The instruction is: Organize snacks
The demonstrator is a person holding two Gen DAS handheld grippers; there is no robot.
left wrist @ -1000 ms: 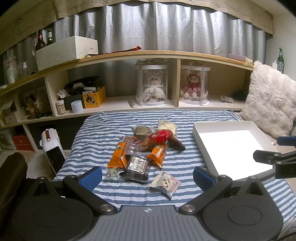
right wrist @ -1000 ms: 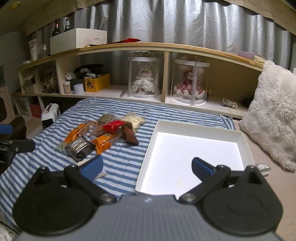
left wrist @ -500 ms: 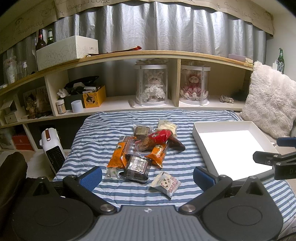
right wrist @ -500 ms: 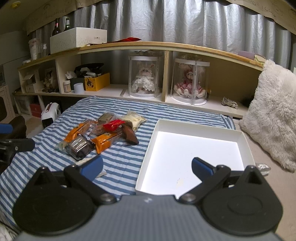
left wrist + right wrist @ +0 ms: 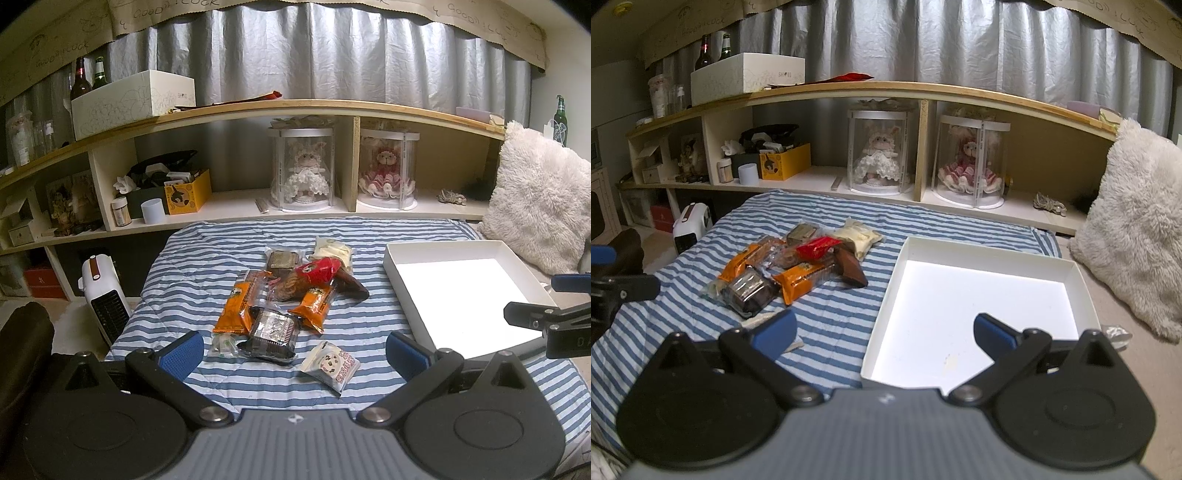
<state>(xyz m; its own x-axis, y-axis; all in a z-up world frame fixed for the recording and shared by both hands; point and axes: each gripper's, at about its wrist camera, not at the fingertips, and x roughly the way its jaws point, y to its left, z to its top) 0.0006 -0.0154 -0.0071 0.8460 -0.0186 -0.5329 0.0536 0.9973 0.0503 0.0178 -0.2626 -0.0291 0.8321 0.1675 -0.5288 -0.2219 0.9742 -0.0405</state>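
Observation:
A pile of wrapped snacks lies on the blue-striped bed cover: two orange packs [image 5: 240,304], a red pack [image 5: 317,267], a dark brownie pack [image 5: 273,330], a cream pack [image 5: 332,253] and a white cookie pack [image 5: 330,365] nearest me. The pile also shows in the right wrist view [image 5: 798,264]. An empty white tray [image 5: 1067,275] sits right of the pile. My left gripper [image 5: 293,352] is open and empty, just short of the cookie pack. My right gripper [image 5: 882,332] is open and empty over the tray's near left edge.
A wooden shelf [image 5: 258,107] with two doll cases, boxes and bottles runs behind the bed. A fluffy white pillow [image 5: 539,210] leans at the right. A small white heater [image 5: 105,295] stands on the floor at the left.
The right wrist view has shifted slightly closer over the tray. The left gripper has barely moved. Nothing was picked up.

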